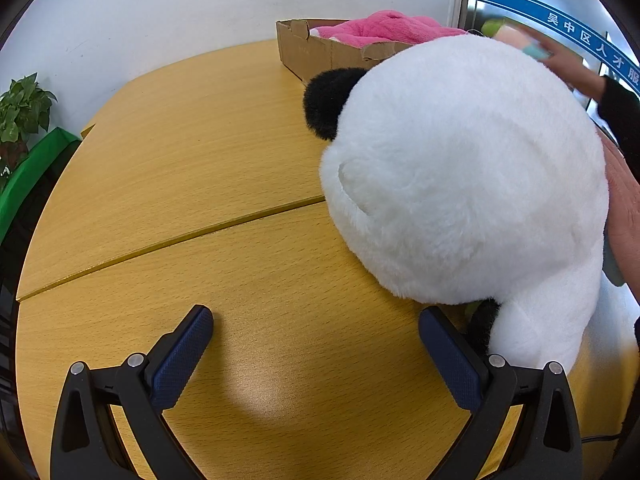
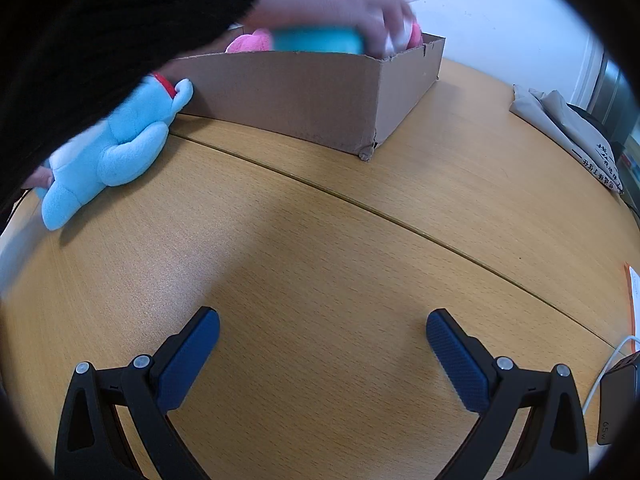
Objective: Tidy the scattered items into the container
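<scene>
Left wrist view put the panda (image 1: pixel 460 184) just right of the left hand-held gripper (image 1: pixel 316 344), touching its right finger, jaws spread and empty. The box (image 1: pixel 320 54) stood beyond the panda, bare tabletop (image 1: pixel 192 152) between. The right hand-held gripper (image 2: pixel 323 344) gaped empty, the blue toy (image 2: pixel 116 140) far left against the box.

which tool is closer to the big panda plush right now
Left. The left tool has one finger beside the panda plush; the right tool sits over bare table, no panda in its view.
</scene>
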### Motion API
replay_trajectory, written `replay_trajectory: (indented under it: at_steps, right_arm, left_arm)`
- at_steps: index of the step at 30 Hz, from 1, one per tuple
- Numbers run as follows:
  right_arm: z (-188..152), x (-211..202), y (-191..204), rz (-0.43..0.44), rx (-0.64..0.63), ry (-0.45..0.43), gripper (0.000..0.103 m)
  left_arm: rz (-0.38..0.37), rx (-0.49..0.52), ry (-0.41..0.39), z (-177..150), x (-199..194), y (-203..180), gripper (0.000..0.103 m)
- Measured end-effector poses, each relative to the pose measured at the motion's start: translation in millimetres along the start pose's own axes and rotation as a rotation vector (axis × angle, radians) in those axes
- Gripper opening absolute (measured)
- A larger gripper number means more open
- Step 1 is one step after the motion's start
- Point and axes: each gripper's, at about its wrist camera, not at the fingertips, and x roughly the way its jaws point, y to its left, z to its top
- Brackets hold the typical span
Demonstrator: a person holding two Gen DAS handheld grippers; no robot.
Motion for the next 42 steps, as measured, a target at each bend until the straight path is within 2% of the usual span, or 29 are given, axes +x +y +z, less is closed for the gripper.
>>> replay_trajectory:
  at_steps: [12,42]
  right_arm:
    - [-2,0,1,-0.001,-0.001,0.0,0.103]
    - [-3,-1,1,0.0,-0.002,-0.001,0.103]
  left_arm:
    - [-0.001,0.0,0.0,4,4,2,0.103]
    - [-0.001,-0.001,0.0,-13,-5,-11,0.103]
